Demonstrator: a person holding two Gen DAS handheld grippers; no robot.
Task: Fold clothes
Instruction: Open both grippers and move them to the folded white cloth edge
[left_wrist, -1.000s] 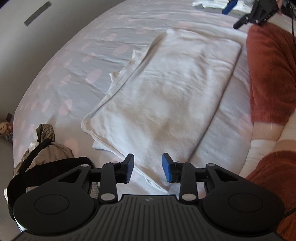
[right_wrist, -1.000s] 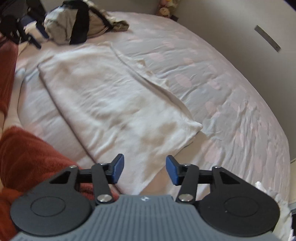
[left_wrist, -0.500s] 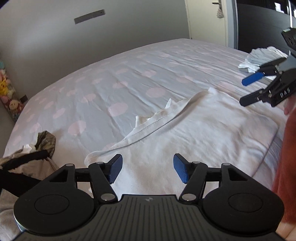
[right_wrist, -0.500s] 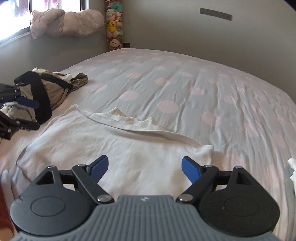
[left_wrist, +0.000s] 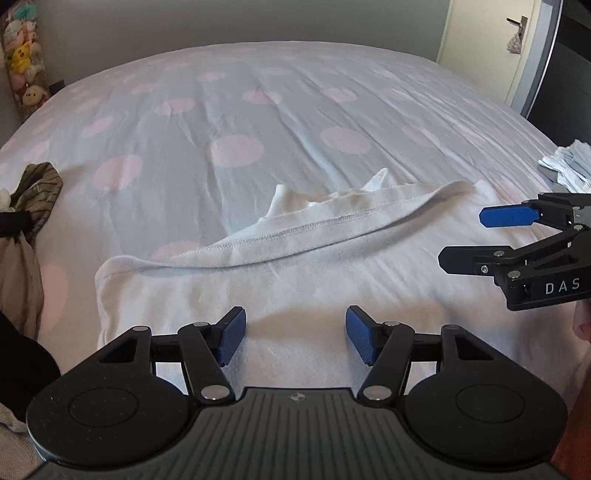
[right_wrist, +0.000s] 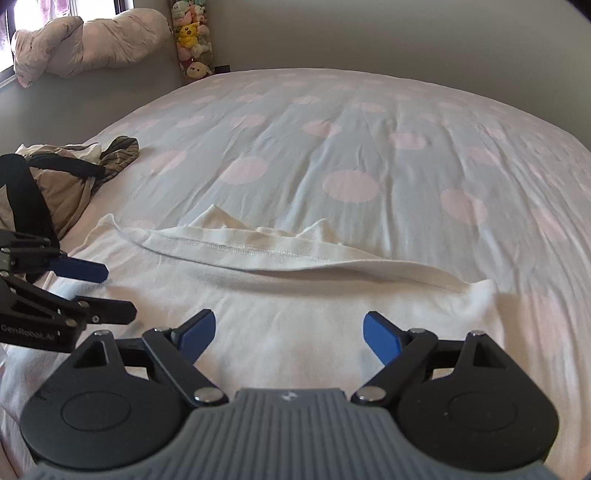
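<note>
We read "DAS" in pale letters on the black body of the right gripper, seen from the left wrist. On the left gripper, seen from the right wrist, faint lettering looks like "GenRobot.AI".

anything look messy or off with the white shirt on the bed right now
Yes. The far edge of the white garment is not folded clean: a hemmed flap lies skewed across it, and two small cloth corners poke out past the edge onto the spotted bedsheet. Nothing looks torn or spilled.
</note>
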